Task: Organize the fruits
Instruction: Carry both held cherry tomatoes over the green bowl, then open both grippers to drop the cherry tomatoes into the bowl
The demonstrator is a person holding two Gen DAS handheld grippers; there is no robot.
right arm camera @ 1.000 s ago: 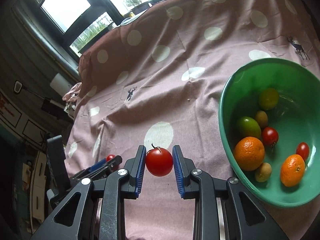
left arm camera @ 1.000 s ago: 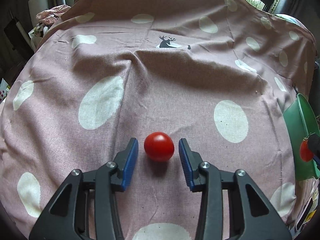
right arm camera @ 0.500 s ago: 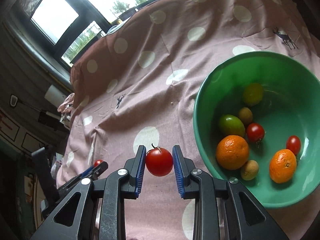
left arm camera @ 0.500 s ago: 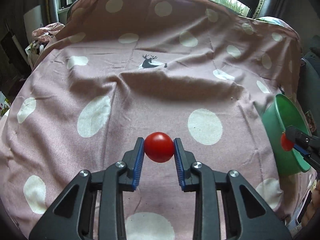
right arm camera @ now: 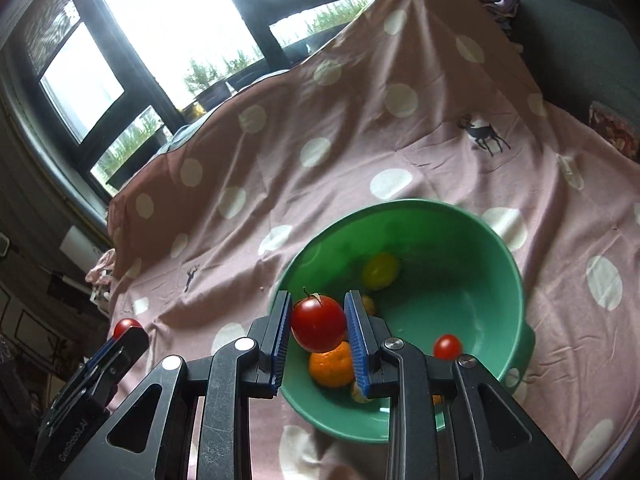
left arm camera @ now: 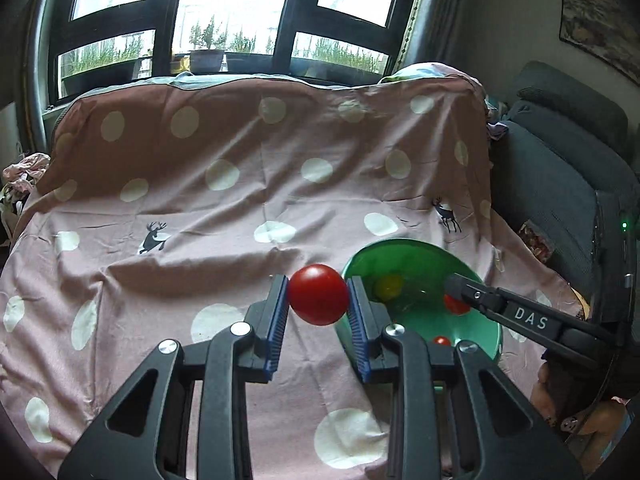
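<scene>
Green bowl (right arm camera: pixel 508 264) on spotted cloth (left arm camera: pixel 240 208) already holds orange (right arm camera: pixel 332 368), yellow fruit (right arm camera: pixel 380 270), small tomato (right arm camera: pixel 448 347). Left claw (left arm camera: pixel 319 312) clenched on tomato (left arm camera: pixel 319 294) beside rim. Right claw (right arm camera: pixel 319 334) grasping stemmed tomato (right arm camera: pixel 319 322) over bowl. Left, I judge: 2 drops. No loose fruit visible on cloth.

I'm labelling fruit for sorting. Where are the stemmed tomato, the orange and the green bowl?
stemmed tomato (right arm camera: pixel 319 323), right wrist view, middle of its red skin.
orange (right arm camera: pixel 332 366), right wrist view, its visible peel.
green bowl (right arm camera: pixel 460 216), right wrist view, far rim.
</scene>
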